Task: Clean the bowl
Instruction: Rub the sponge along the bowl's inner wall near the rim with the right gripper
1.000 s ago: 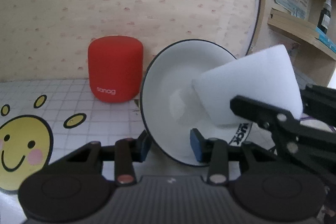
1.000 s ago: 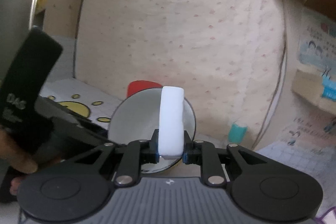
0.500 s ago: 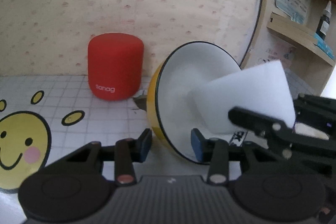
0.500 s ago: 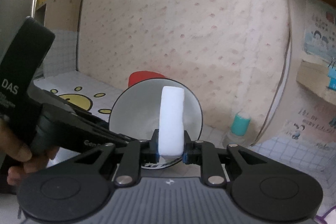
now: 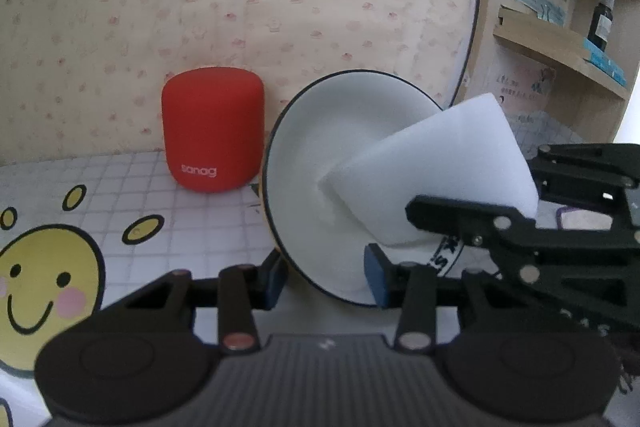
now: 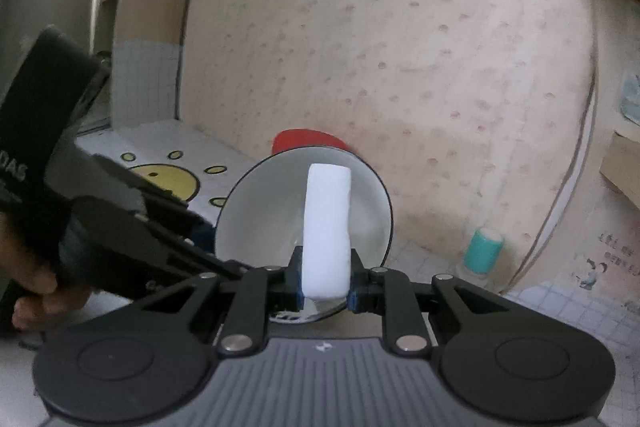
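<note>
A white bowl (image 5: 320,155) with a dark rim and yellow outside stands tipped on its edge, mouth turned to the right. My left gripper (image 5: 326,281) is shut on its lower rim, one blue pad inside and one outside. A white sponge block (image 5: 440,179) presses into the bowl's inside, held by my right gripper, whose near finger (image 5: 460,215) crosses in front. In the right wrist view my right gripper (image 6: 324,291) is shut on the sponge (image 6: 326,227), which stands upright against the bowl's inner wall (image 6: 264,219). The left gripper's finger (image 6: 180,227) comes in from the left.
A red cylindrical speaker (image 5: 214,135) stands just behind and left of the bowl, by the wall. A smiley sticker (image 5: 44,279) lies on the gridded tabletop. A wooden shelf (image 5: 560,47) with a dark bottle (image 5: 600,19) is at right. A teal bottle (image 6: 482,251) stands near the wall.
The bowl rocked in the left gripper: its yellow outside showed half a second ago, and now its mouth faces the left camera more again. The sponge shifted slightly across the inner wall.
</note>
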Demonstrator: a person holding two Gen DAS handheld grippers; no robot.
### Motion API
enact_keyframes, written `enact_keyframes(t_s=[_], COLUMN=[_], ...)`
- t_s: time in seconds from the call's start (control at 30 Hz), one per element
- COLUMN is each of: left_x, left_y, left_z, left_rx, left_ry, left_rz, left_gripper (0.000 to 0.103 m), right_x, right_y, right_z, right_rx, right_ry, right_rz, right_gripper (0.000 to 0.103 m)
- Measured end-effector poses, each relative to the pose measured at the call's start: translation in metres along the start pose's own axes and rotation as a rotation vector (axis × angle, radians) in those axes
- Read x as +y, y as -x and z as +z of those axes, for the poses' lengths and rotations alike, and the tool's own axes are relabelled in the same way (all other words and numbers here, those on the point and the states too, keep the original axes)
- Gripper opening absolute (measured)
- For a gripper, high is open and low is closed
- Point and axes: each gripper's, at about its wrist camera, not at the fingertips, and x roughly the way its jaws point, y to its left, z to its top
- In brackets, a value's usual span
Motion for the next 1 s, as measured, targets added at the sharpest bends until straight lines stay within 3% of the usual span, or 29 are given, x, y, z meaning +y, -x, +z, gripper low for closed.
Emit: enact_keyframes(t_s=[0.27, 0.57, 0.73, 1.0], left_x=[-0.0018, -0.0062, -0.0033, -0.0011], left_y=[0.0045, 0.0066, 0.0067, 0.0091], left_z=[-0.0031, -0.0064, -0.0066, -0.0097], left_rx=[-0.003, -0.005, -0.001, -0.004], left_ry=[-0.037, -0.061, -0.046, -0.037], left_rz=[-0.001, -0.014, -0.018, -0.030], left_gripper=[0.041, 0.042, 0.042, 0.043], right_x=[0.0009, -0.0042, -0.0002, 0.0017], right_y=[0.0006, 0.0062, 0.0024, 0.0050], right_z=[-0.0040, -0.0020, -0.0033, -0.0025], right_rx=[0.008, -0.064, -0.016, -0.064], right_ry=[0.009, -0.024, 0.006, 0.008], right_rz=[0.036, -0.042, -0.001, -0.031], right_gripper=[0.019, 0.019, 0.019, 0.019])
